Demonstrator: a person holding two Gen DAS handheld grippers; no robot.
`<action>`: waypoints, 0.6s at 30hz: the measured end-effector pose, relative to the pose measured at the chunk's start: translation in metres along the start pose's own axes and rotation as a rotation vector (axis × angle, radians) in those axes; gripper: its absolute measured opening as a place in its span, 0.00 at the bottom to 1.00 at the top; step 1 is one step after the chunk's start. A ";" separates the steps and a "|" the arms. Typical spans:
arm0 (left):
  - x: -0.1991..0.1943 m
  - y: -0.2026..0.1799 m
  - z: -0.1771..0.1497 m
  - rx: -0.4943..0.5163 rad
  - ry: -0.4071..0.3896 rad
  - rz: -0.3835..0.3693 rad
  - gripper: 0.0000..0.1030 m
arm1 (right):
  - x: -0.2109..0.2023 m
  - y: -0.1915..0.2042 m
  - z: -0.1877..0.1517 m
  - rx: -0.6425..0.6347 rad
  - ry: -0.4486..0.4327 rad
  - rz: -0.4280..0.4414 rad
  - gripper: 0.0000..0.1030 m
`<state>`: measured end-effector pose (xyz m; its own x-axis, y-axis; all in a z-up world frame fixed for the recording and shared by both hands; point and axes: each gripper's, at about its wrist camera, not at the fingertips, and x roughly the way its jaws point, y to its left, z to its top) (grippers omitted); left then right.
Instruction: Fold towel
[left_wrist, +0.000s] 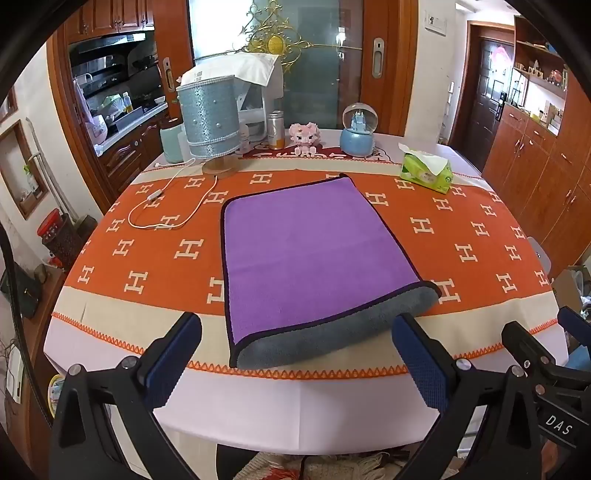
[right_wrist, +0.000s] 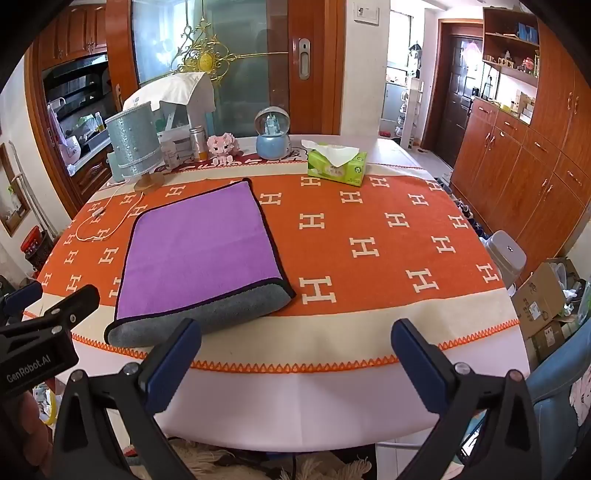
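The towel (left_wrist: 314, 254) lies on the counter (left_wrist: 480, 240), apparently folded once already, its grey underside showing along the near edge. Left gripper (left_wrist: 297, 350) and right gripper (right_wrist: 295, 354) hover with jaws wide apart, holding nothing; another fold may remain.

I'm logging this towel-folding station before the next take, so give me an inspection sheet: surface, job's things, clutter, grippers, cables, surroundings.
Surface: table under an orange cloth with white H marks and a cream border.
Job's things: purple towel lies flat, already folded over, its grey underside showing along the near edge.
Clutter: along the far edge, a blue lamp, a metal can, a pink toy, a snow globe and a green tissue box.
Grippers: left gripper and right gripper both open, holding nothing, near the table's front edge.
Cables: white lamp cord loops left of the towel, apart from it.
Surroundings: wooden cabinets, cardboard boxes on the floor at right.
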<state>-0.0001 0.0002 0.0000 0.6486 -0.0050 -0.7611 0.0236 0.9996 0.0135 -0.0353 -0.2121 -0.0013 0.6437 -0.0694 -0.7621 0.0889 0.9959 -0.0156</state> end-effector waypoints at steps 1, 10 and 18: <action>0.000 0.000 0.000 0.001 0.002 0.000 0.99 | 0.000 0.000 0.000 0.000 0.000 0.001 1.00; 0.001 -0.001 0.000 0.001 0.003 -0.001 0.99 | 0.000 0.000 0.000 -0.001 0.001 -0.002 1.00; 0.000 0.000 0.000 -0.003 0.004 -0.005 0.99 | 0.000 0.000 0.000 -0.002 0.002 -0.003 1.00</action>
<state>0.0000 0.0003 -0.0001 0.6454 -0.0097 -0.7638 0.0248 0.9997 0.0083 -0.0353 -0.2121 -0.0014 0.6419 -0.0723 -0.7634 0.0892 0.9958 -0.0193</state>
